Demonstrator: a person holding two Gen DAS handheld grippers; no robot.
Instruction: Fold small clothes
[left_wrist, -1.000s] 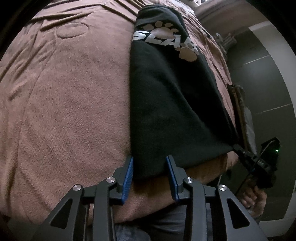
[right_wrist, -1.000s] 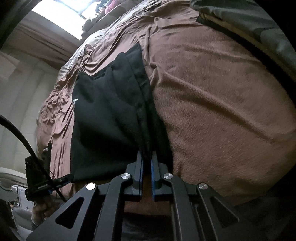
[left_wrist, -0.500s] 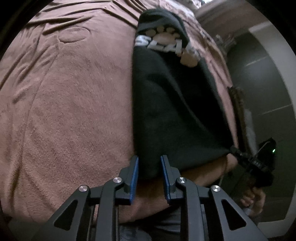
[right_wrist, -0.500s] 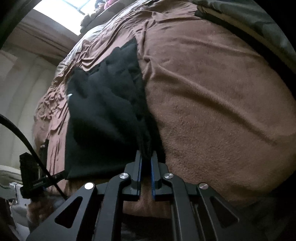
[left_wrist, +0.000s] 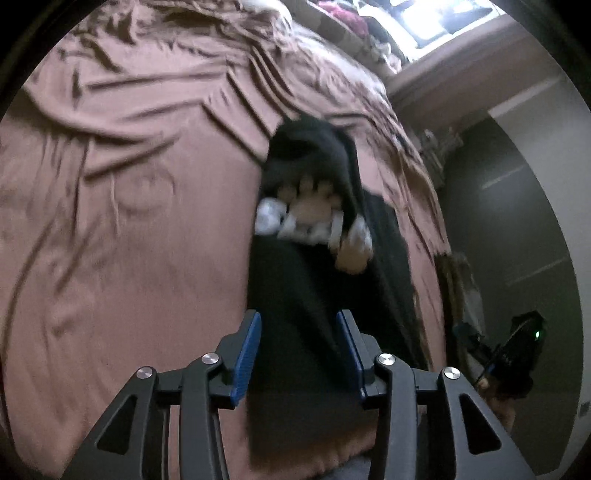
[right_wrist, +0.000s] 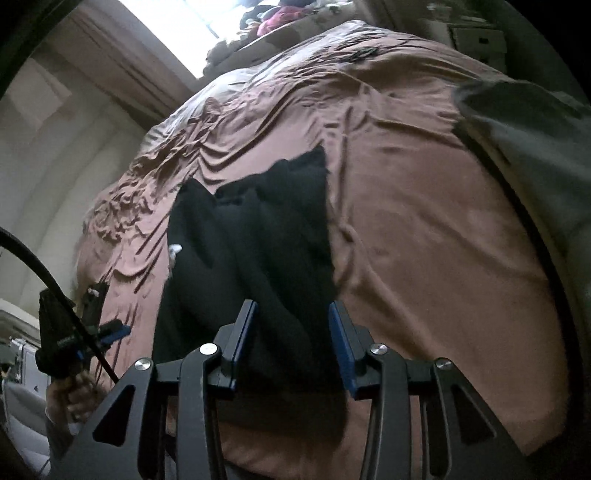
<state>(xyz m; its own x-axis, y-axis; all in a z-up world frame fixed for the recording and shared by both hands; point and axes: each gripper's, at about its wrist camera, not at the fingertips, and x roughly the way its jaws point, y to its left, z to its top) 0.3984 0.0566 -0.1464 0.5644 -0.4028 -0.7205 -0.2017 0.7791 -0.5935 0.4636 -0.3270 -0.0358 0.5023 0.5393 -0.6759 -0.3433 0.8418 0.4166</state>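
Black top: a small black top (left_wrist: 317, 295) lies on the bed, in a long strip that runs from the near edge toward the far side. In the right wrist view the black top (right_wrist: 258, 258) looks folded over itself, with soft ridges running along it.
Print: white letters and a tan paw print (left_wrist: 314, 218) show on the far part of the top. They are blurry, so the letters cannot be read.
Bed: a brown blanket (left_wrist: 129, 240) covers the bed. It is smooth near us and very wrinkled on the far side (right_wrist: 229, 122).
Left gripper: the left gripper (left_wrist: 299, 354) is open. Its two blue pads stand wide apart at the near end of the top, with black cloth between them. Whether the pads touch the cloth cannot be told.
Right gripper: the right gripper (right_wrist: 291, 347) is open too. Its blue pads stand apart at the near end of the top, with cloth between them.
Grey cloth: a grey-green cloth (right_wrist: 535, 147) lies on the right side of the bed, well apart from the top.
Window: a bright window (right_wrist: 221, 18) is beyond the far end of the bed.
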